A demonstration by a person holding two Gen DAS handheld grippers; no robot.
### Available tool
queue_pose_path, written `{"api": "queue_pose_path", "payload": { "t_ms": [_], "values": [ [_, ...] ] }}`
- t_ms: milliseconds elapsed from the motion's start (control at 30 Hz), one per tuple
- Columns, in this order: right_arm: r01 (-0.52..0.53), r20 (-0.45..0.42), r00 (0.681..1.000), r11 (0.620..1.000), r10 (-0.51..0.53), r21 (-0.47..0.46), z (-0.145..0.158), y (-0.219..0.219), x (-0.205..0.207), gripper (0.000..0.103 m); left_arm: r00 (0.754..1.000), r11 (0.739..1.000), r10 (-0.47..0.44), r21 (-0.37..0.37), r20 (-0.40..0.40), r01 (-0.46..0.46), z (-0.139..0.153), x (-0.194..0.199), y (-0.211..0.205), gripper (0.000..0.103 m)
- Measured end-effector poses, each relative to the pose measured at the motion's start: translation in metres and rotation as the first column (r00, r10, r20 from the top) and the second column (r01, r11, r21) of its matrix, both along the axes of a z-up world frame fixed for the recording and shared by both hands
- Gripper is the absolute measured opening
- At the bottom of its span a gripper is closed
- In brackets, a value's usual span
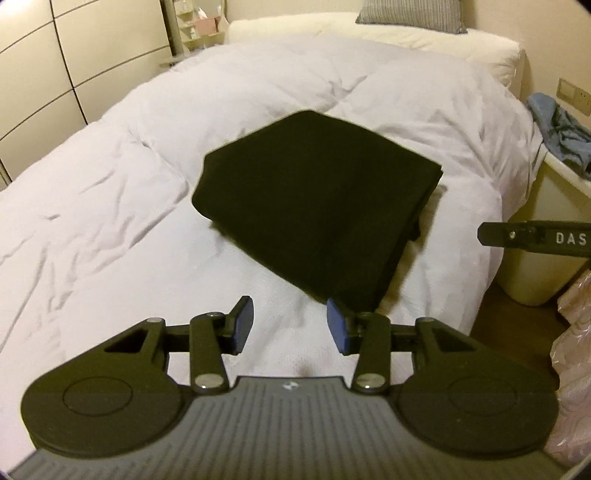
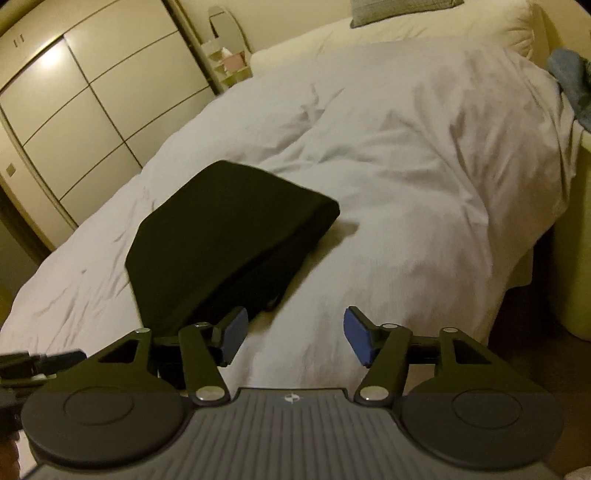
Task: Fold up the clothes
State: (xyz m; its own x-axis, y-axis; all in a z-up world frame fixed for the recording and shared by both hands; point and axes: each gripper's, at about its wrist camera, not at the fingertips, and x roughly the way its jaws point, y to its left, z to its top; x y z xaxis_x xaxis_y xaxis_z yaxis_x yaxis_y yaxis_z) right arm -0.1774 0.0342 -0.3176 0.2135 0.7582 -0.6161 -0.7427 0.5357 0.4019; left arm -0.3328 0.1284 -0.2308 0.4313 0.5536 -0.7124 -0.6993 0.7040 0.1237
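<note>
A black garment lies folded into a thick rectangle on the white duvet. My left gripper hovers just short of its near corner, open, with nothing between its blue pads. In the right wrist view the same folded garment sits left of centre on the duvet. My right gripper is open beside the garment's near right edge, and only bare duvet shows between its pads. One finger of the right gripper reaches in from the right edge of the left wrist view.
A cream wardrobe with sliding doors runs along the left of the bed. Pillows lie at the headboard. Blue clothes are heaped on a cream bin to the right of the bed. A small shelf stands by the headboard.
</note>
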Motion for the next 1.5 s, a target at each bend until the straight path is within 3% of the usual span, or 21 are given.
{"api": "queue_pose_path", "payload": {
  "t_ms": [500,733,1033,1133,1167,1200,1500],
  "values": [
    [-0.04,0.067,0.997,0.999,0.04,0.003,0.045,-0.049,-0.056,0.089,0.994,0.997,0.05,0.047,0.092,-0.055,0.041,-0.055,-0.053,0.049],
    [-0.043,0.106,0.993,0.999,0.046,-0.032,0.059,-0.066,-0.081,0.089,0.988,0.994,0.091,0.047,0.122,-0.097,0.047,-0.081,-0.072,0.061],
    [-0.052,0.197,0.979,0.997,0.061,-0.051,0.075,-0.08,-0.111,0.09,0.977,0.986,0.163,0.024,0.14,-0.168,0.054,-0.097,-0.084,0.095],
    [-0.048,0.22,0.974,0.997,0.061,-0.064,0.077,-0.081,-0.115,0.091,0.974,0.983,0.181,0.01,0.137,-0.184,0.053,-0.1,-0.082,0.1],
    [-0.043,0.225,0.973,0.997,0.057,-0.068,0.077,-0.081,-0.116,0.096,0.974,0.983,0.182,0.004,0.138,-0.184,0.053,-0.1,-0.081,0.102],
    [-0.037,0.231,0.972,0.997,0.052,-0.071,0.077,-0.081,-0.116,0.103,0.973,0.983,0.183,-0.002,0.14,-0.184,0.053,-0.1,-0.08,0.102],
    [-0.004,0.268,0.963,0.992,0.038,-0.128,0.068,-0.063,-0.109,0.103,0.976,0.98,0.199,0.001,0.092,-0.2,0.036,-0.083,-0.063,0.102]
  ]
}}
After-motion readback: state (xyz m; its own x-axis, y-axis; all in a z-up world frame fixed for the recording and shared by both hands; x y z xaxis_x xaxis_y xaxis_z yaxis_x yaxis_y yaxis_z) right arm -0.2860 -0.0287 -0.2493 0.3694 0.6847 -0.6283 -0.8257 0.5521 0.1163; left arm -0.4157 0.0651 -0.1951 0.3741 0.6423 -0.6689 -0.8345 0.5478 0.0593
